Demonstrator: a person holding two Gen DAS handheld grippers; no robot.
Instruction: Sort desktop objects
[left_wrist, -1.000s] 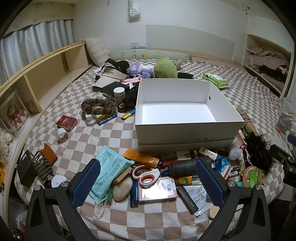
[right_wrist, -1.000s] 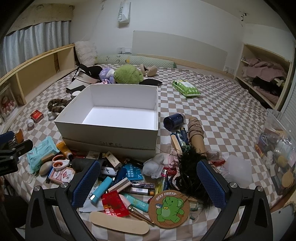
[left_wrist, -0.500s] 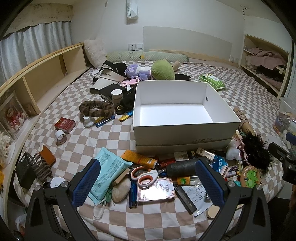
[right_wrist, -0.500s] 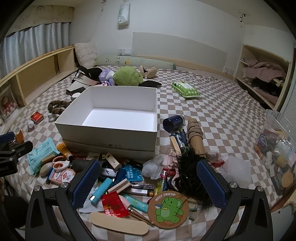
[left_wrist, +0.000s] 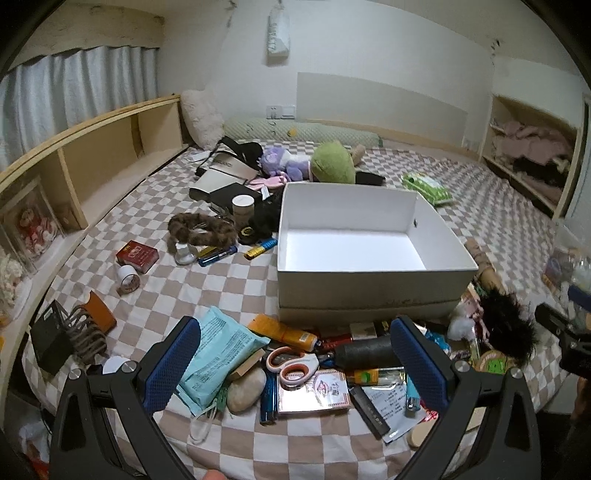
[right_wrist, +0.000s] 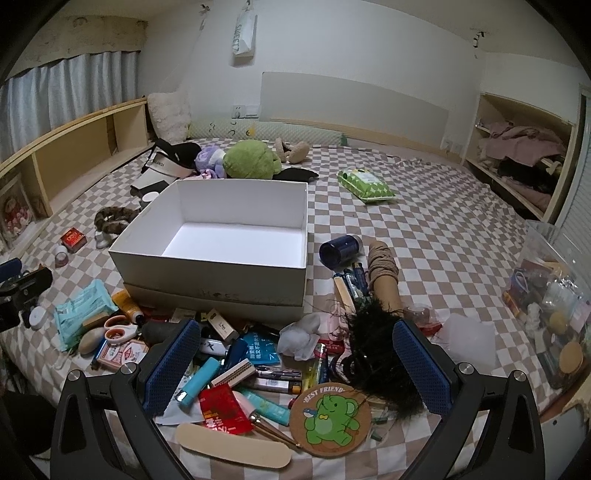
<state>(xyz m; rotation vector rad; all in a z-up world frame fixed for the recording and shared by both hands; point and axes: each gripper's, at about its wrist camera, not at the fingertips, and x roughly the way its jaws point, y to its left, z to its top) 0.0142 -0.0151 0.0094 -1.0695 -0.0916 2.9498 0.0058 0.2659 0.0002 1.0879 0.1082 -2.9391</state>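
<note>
An empty white box (left_wrist: 369, 280) (right_wrist: 221, 277) stands on the checkered bed. Small items lie heaped in front of it. In the left wrist view: scissors (left_wrist: 293, 365), a teal packet (left_wrist: 218, 354), an orange tube (left_wrist: 282, 330), a black cylinder (left_wrist: 364, 350), a card pack (left_wrist: 314, 393), a stone (left_wrist: 245, 384). In the right wrist view: an elephant coaster (right_wrist: 328, 417), a black feathery tuft (right_wrist: 376, 354), a blue lighter (right_wrist: 199, 380), a red packet (right_wrist: 221, 410). My left gripper (left_wrist: 295, 365) and right gripper (right_wrist: 297, 365) are both open, empty, above the heap.
Wooden shelves (left_wrist: 92, 162) run along the left. Plush toys (left_wrist: 332, 164), a cap and a green wipes pack (right_wrist: 365, 181) lie behind the box. A red box (left_wrist: 136, 254), tape roll and fur band (left_wrist: 201, 229) lie left. A clear bag (right_wrist: 550, 299) sits right.
Both grippers have drawn back and risen slightly; the box and heap appear a little farther away. Both stay open and nothing was picked up.
</note>
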